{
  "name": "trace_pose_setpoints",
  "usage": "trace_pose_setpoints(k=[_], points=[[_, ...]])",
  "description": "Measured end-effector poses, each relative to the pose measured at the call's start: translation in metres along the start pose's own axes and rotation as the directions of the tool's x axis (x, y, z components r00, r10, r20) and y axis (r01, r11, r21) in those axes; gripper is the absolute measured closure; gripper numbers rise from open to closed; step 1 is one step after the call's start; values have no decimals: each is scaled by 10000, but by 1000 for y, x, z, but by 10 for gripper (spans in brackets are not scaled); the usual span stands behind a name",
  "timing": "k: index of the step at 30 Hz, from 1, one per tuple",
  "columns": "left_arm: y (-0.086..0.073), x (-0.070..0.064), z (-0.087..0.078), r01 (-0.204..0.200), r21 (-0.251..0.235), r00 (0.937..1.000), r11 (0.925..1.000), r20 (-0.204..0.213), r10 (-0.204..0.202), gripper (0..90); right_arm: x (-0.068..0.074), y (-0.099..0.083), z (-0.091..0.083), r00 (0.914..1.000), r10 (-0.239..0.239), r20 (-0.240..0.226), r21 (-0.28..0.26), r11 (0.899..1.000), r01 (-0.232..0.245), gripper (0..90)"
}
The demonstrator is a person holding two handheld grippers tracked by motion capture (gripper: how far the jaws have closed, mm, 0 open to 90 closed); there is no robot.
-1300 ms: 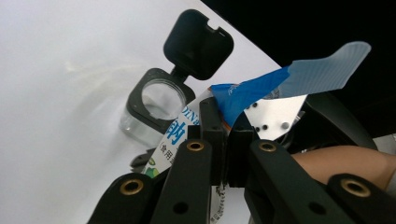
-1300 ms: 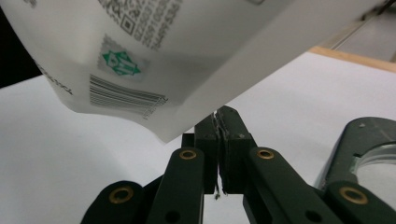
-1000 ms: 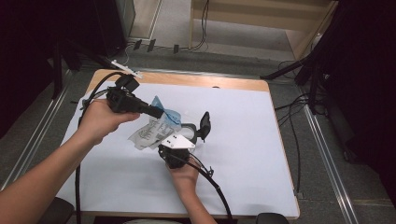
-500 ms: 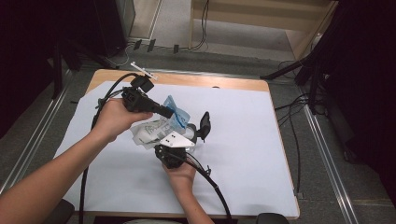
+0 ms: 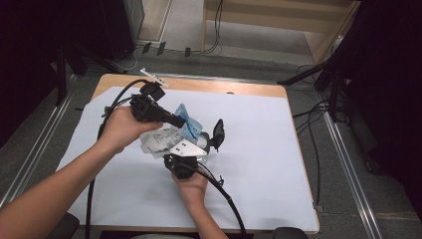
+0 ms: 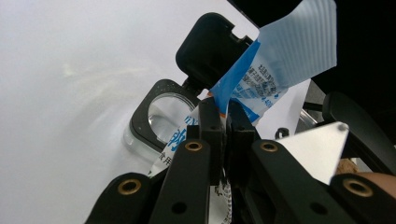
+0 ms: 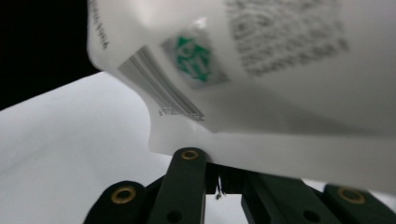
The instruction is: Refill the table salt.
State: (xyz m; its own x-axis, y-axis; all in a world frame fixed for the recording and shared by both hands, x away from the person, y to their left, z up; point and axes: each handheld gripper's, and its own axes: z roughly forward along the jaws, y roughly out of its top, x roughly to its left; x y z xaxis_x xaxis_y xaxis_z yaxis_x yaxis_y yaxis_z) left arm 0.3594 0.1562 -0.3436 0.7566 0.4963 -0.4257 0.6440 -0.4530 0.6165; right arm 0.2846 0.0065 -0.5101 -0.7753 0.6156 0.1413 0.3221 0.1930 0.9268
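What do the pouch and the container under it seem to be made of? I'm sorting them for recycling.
The pouch looks like thin glossy plastic film: printed, creased, with a ribbed blue seal strip. The container looks like clear hard plastic with a black flip lid, probably plastic too.

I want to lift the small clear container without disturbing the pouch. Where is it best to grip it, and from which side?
Probably the clear container by its black square rim, across two opposite sides, coming from above on the bare sheet side. Its flip lid stands open at the back, and the pouch, pinched by the left gripper, overhangs the other side.
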Motion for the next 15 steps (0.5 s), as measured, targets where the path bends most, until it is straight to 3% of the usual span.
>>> trace_pose_setpoints(k=[8, 15], points=[[-15, 10, -36, -83, -494, 10000, 9987, 23, 84, 893, -3, 3, -10, 9995, -73, 292, 62, 10000, 72, 825], [-28, 13, -41, -524, -148, 9981, 9985, -335, 519, 895, -10, 12, -26, 9994, 30, 344, -121, 9999, -26, 787]])
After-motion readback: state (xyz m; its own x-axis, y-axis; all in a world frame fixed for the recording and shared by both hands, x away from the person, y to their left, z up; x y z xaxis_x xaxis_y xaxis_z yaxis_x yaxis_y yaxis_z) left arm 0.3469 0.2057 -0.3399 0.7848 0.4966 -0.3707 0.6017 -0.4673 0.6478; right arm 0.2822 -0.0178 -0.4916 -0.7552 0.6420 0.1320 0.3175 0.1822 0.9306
